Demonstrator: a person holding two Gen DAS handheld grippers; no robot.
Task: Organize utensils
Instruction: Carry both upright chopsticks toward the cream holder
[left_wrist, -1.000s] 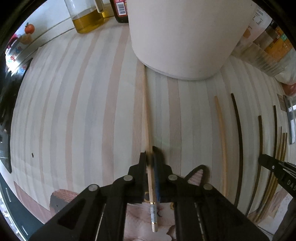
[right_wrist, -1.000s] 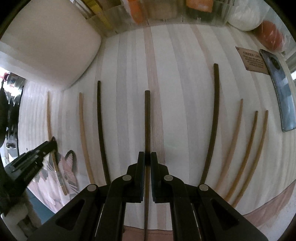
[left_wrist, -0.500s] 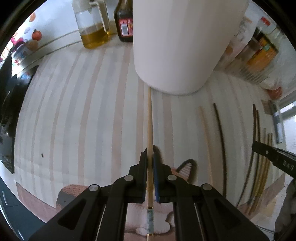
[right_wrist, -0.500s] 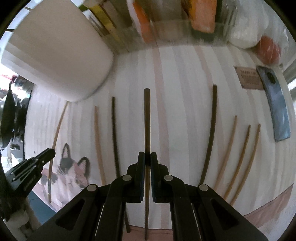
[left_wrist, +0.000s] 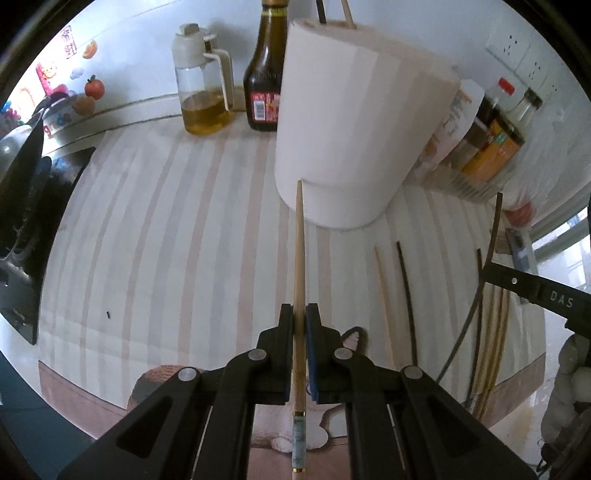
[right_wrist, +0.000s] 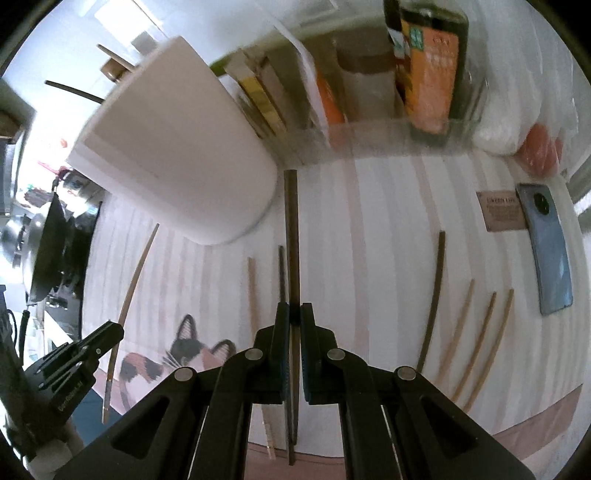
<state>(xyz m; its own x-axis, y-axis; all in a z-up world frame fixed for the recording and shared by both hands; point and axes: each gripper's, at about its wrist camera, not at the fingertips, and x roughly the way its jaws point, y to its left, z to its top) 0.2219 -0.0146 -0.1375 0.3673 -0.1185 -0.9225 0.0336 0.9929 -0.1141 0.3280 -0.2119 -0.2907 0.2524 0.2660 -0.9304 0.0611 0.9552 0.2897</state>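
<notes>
Chopsticks are off the striped mat (left_wrist: 155, 236) now: a second ago both lay flat, and I have since lifted each clear. My left gripper (left_wrist: 300, 325) is clenched on the pale bamboo chopstick (left_wrist: 298, 258), my right gripper (right_wrist: 291, 321) on the dark chopstick (right_wrist: 291, 236), both aimed toward the white holder (left_wrist: 354, 133). Dropping them in looks next. Six more remain on the mat. I read "DAS" on the right gripper's arm; the soy sauce bottle (left_wrist: 266, 70) label stays illegible.

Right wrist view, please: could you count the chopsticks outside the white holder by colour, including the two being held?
Light chopsticks: 5
Dark chopsticks: 3
Total: 8
</notes>
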